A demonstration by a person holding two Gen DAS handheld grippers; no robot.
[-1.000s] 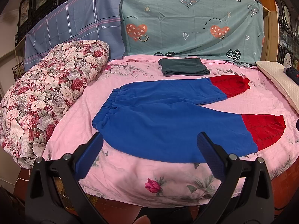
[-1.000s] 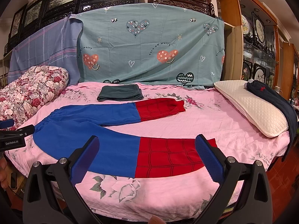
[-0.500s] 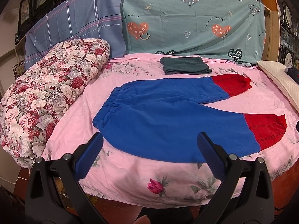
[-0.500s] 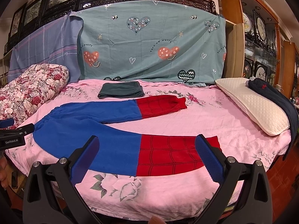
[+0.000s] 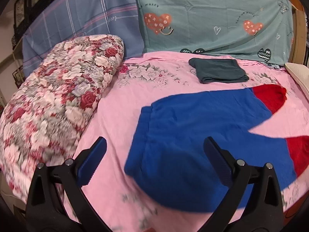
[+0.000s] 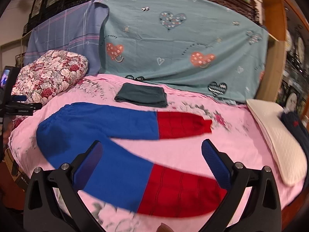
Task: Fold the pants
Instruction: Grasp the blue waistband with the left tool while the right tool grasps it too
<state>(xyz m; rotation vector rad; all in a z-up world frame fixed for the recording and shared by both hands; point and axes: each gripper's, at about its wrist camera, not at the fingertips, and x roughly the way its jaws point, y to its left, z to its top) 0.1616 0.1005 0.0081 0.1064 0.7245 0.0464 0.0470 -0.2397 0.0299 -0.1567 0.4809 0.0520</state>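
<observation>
Pants [image 6: 108, 127], blue fleece with red lower legs, lie flat and unfolded on the pink floral bedsheet [image 5: 119, 116], waistband toward the rolled floral quilt [image 5: 58, 96], the two legs spread in a V toward the cream quilted pillow [image 6: 274, 135]. Compared with a second ago, both cameras sit closer and lower over the bed, with motion blur in both views; the left gripper [image 5: 154, 154] now frames the waistband and the right gripper [image 6: 152, 158] the near red cuff, so I judge the first grasp is near. Both pairs of jaws stand wide, holding nothing. Bare sheet lies between the legs and beyond the far leg, which gives room to fold. A folded dark green cloth [image 6: 142, 95] sits apart near the headboard.
</observation>
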